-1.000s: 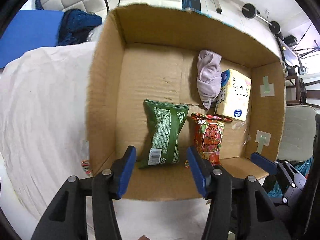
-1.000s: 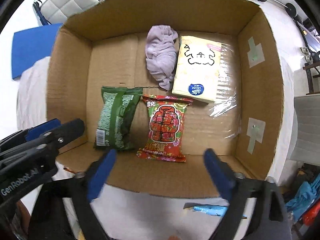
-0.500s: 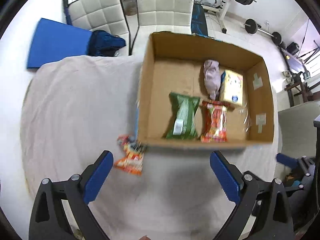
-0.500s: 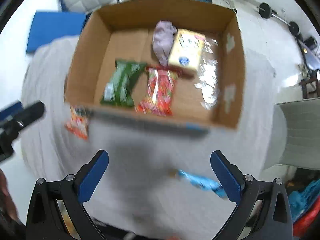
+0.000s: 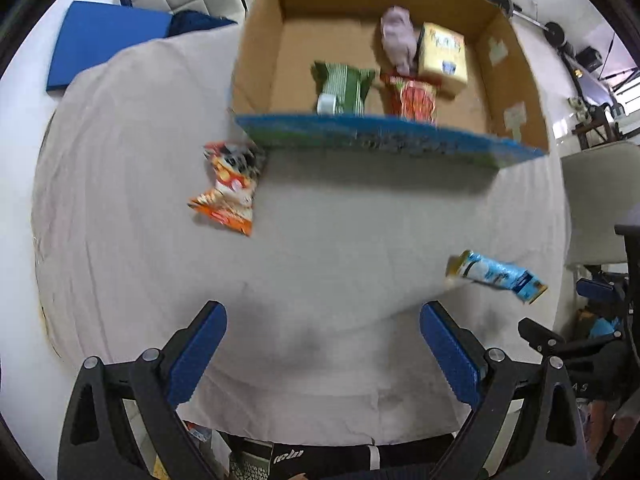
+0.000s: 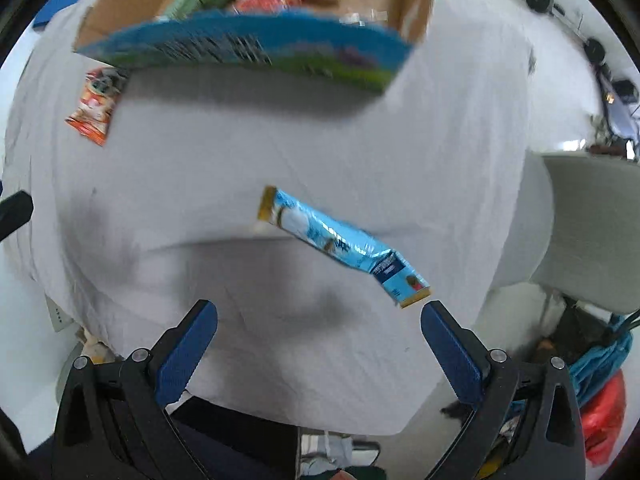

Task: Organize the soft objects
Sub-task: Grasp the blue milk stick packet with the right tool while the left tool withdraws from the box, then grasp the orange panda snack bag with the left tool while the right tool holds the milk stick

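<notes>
Both grippers open and empty over the white cloth.

The left gripper (image 5: 322,344) and the right gripper (image 6: 318,342) have their fingers wide apart and hold nothing. A blue snack pack (image 6: 344,246) lies near the cloth's (image 5: 320,264) right edge. An orange snack bag (image 5: 228,188) lies just by the cardboard box's (image 5: 256,52) near left corner. Inside the box sit a green bag (image 5: 344,86), a red bag (image 5: 414,98), a yellow pack (image 5: 442,56) and what looks like a purple cloth (image 5: 396,38).

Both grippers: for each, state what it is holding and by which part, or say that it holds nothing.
Nothing is held. The left gripper and right gripper are open over the white cloth; the blue packet lies free on it.
</notes>
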